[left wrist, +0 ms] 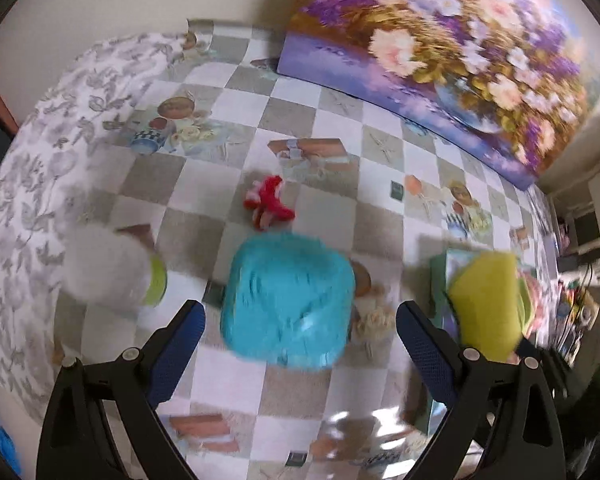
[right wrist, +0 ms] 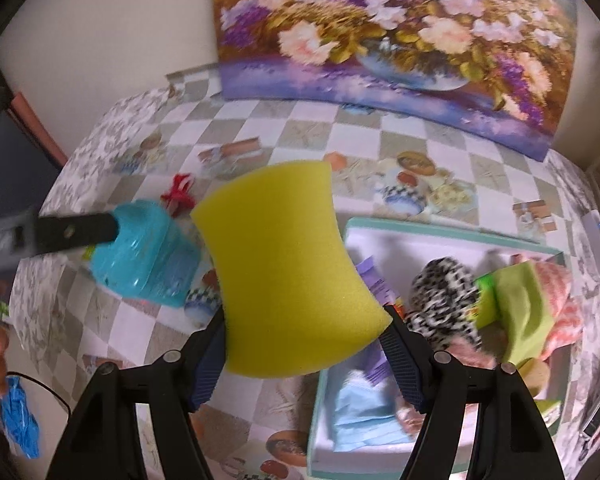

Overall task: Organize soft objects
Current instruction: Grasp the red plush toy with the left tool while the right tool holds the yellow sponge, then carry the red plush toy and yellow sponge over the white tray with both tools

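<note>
The sponge (right wrist: 288, 276) is plain bright yellow. Beside it the fluffy ball (left wrist: 288, 300) is turquoise, and the little tangle (left wrist: 268, 204) behind is red with white bits. The desk (left wrist: 300, 120) wears a cloth of grey and white checks printed with teapots and fruit, edged in a grey leaf pattern. The painting (right wrist: 396, 40) shows pink, white and purple flowers over gold leaves. The box (right wrist: 420, 226) is white inside with a mint-green rim; in it lie a black-and-white leopard-spotted piece (right wrist: 440, 292), a lime-green cloth (right wrist: 520, 312) and a pale blue one (right wrist: 364, 412).
</note>
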Demonstrator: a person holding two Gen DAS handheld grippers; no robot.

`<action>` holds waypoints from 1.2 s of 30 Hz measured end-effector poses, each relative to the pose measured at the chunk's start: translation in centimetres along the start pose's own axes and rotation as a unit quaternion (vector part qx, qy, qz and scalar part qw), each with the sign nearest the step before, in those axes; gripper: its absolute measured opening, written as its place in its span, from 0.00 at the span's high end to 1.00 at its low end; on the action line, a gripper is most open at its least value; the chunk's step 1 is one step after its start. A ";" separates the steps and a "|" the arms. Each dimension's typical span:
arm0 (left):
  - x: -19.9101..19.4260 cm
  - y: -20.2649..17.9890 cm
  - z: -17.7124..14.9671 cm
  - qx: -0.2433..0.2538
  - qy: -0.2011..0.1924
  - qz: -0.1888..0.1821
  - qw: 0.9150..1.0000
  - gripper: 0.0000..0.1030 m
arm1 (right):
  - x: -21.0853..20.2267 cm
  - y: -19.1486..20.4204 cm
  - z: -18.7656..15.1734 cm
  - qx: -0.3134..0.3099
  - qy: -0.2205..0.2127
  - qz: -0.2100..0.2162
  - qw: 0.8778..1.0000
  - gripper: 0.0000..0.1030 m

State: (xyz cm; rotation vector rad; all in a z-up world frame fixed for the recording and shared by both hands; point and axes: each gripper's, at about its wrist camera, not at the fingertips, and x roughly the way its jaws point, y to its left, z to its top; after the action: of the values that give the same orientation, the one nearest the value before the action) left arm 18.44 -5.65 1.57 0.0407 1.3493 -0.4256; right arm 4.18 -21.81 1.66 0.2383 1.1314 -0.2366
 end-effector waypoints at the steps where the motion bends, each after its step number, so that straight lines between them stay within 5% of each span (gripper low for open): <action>1: 0.7 0.2 0.8 -0.004 0.010 0.008 1.000 0.06 | -0.1 -0.4 0.2 0.005 -0.003 -0.001 1.000 0.28; 3: 2.2 0.5 2.4 -0.005 0.029 0.036 0.999 0.07 | -0.3 -1.4 0.6 0.018 -0.007 -0.007 1.000 0.28; 13: 8.0 2.0 7.2 -0.016 0.089 0.056 0.994 0.07 | -0.6 -4.4 1.1 0.057 -0.010 -0.023 0.998 0.28; 20: 11.3 2.1 8.8 -0.011 0.124 0.077 0.989 0.17 | -1.5 -5.0 1.2 0.057 -0.019 -0.035 0.998 0.28; 26: 12.8 2.3 9.3 -0.027 0.142 0.067 0.987 0.37 | -1.6 -5.3 1.3 0.058 -0.020 -0.036 0.997 0.28; 31: 12.9 2.4 9.3 -0.032 0.132 0.059 0.989 0.67 | -1.4 -5.2 1.2 0.057 -0.014 -0.030 0.998 0.28; 36: 11.4 3.0 9.1 -0.051 0.113 0.041 0.991 0.69 | -1.8 -5.4 1.1 0.062 -0.018 -0.023 0.998 0.28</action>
State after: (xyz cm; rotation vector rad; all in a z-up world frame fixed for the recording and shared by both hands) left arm 29.64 -8.47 -7.81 0.0619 1.5850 -0.2883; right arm 2.73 -27.14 3.33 0.3161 1.0893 -0.3516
